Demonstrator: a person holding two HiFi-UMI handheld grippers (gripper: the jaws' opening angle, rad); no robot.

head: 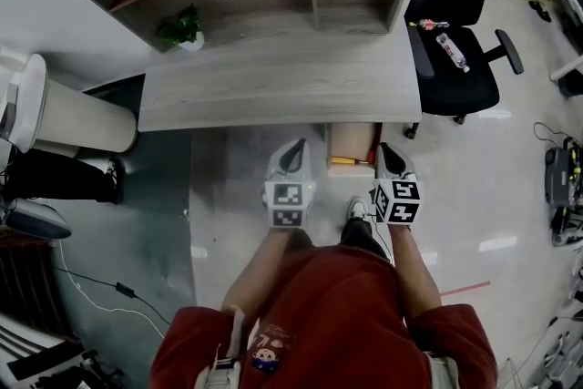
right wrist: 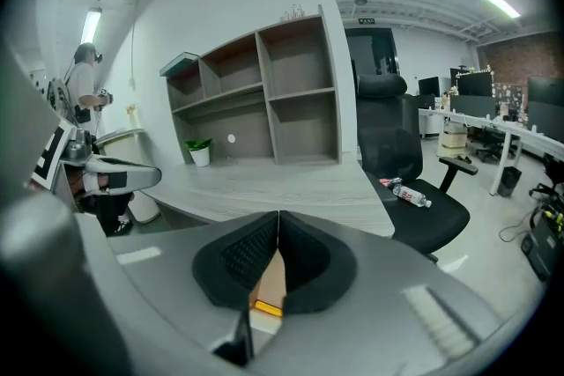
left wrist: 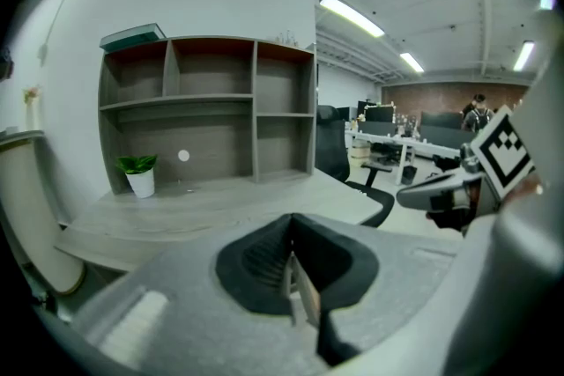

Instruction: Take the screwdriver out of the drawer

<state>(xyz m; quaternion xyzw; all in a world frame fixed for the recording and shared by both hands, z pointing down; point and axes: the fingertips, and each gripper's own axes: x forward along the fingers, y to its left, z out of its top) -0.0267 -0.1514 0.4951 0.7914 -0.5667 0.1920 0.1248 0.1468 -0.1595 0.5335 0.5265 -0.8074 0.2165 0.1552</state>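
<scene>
The left gripper's (left wrist: 292, 232) dark padded jaws are pressing together at their tips, pointing over a pale desk (left wrist: 220, 209). A shelf unit (left wrist: 211, 110) is standing at the desk's back, a book (left wrist: 132, 37) lying on top and a potted plant (left wrist: 138, 173) sitting before it. The right gripper (left wrist: 441, 191) is hovering at the right, just right of a black chair (left wrist: 339, 156).

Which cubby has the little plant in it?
The wide bottom-left cubby: the potted plant stands at its left end. No other cubby shows one.
</scene>
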